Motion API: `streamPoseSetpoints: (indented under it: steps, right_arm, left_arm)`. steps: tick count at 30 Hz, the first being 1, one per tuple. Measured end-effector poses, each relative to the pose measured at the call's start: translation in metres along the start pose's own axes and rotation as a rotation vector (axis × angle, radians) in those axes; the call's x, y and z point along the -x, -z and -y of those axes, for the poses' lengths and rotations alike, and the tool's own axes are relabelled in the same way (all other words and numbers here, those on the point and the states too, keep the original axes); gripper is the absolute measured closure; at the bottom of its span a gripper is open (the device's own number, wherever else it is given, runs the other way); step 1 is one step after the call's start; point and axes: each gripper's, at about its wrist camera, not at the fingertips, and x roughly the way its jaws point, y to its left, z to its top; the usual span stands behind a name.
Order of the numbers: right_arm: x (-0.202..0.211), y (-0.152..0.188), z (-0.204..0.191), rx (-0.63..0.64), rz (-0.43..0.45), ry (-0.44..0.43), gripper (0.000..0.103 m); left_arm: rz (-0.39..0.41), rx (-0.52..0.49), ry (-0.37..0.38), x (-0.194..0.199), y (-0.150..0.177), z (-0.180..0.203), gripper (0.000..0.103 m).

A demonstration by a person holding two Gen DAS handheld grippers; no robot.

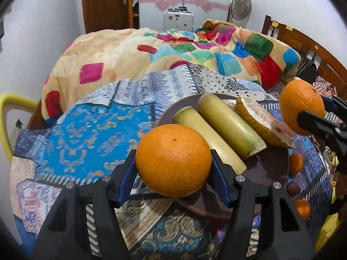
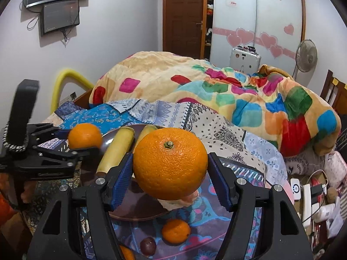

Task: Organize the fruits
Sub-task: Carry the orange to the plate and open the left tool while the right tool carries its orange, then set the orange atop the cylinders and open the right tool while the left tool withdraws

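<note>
My left gripper (image 1: 173,162) is shut on a large orange (image 1: 173,159) and holds it above the near edge of a dark brown plate (image 1: 271,160). The plate holds two yellow-green sugarcane pieces (image 1: 229,125) and a pomelo wedge (image 1: 264,123). My right gripper (image 2: 170,169) is shut on a second large orange (image 2: 170,162), raised above the plate's right side (image 2: 138,199). That orange shows at the right of the left wrist view (image 1: 301,106). The left gripper with its orange (image 2: 85,135) shows at the left of the right wrist view.
Two small oranges (image 2: 176,230) (image 1: 302,209) and a dark plum (image 2: 148,246) lie on the patterned bedsheet (image 1: 91,130) beside the plate. A colourful blanket (image 1: 173,49) is heaped behind. Clutter and cables (image 2: 312,197) sit at the right.
</note>
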Motion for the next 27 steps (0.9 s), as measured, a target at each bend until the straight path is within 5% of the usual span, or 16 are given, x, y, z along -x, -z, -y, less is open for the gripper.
streamPoseSetpoints:
  steps: [16,24,27]
  right_arm:
    - [-0.007,0.002,-0.01,0.009,-0.007,-0.046,0.038]
    - [-0.011,-0.002,-0.022,0.037,-0.012,-0.054,0.038]
    - [-0.019,-0.009,-0.027,0.042,-0.016,-0.056,0.038]
  left_arm:
    - [-0.039,-0.011,0.022,-0.012,-0.007,-0.001,0.035]
    - [0.05,0.024,0.011,0.027,-0.002,-0.015,0.031]
    - [0.112,0.037,-0.05,0.047,-0.001,-0.028,0.031]
